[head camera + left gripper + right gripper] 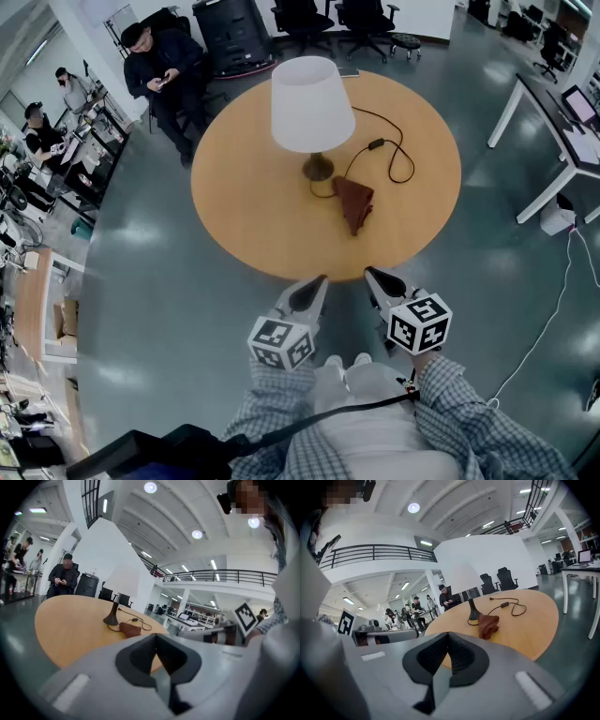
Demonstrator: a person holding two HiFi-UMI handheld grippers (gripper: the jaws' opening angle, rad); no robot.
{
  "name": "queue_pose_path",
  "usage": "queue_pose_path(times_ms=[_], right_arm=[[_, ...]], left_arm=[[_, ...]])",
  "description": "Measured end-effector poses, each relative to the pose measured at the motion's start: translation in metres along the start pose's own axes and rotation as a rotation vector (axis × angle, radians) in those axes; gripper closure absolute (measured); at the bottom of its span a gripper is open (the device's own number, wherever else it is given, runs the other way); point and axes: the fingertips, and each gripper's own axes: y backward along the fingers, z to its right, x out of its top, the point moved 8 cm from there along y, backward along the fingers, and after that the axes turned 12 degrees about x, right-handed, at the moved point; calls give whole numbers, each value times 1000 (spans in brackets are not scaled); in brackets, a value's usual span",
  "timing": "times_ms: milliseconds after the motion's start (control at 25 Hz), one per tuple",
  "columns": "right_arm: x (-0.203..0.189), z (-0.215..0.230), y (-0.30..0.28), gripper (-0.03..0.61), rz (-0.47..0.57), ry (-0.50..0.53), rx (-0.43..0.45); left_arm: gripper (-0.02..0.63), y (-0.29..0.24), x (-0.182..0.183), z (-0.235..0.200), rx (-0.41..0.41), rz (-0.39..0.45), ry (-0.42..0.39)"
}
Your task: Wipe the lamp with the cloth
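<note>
A table lamp (pixel 312 108) with a white shade and dark base stands upright on the round wooden table (pixel 253 206); it also appears in the left gripper view (pixel 112 613) and the right gripper view (pixel 471 604). A crumpled brown cloth (pixel 355 202) lies just right of the lamp base, also in view as the cloth (pixel 130 629) and the cloth (pixel 488 624). My left gripper (pixel 319 280) and right gripper (pixel 370 274) hover at the table's near edge, both shut and empty, short of the cloth.
The lamp's black cord (pixel 389 155) with an inline switch loops across the table to the right of the lamp. A seated person (pixel 164 70) is behind the table at the left. A white desk (pixel 562 141) stands at the right, with office chairs (pixel 361 19) at the back.
</note>
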Motion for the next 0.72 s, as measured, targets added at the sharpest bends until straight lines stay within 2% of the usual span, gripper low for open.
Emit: queue_pose_path(times_ms=[160,720], right_arm=[[-3,-6,0,575,-7,-3,11],[-6,-5,0,575,-6,-19,3]], left_arm=[[611,7,0,-2,16,3,31],[611,6,-1,0,11,-3,27]])
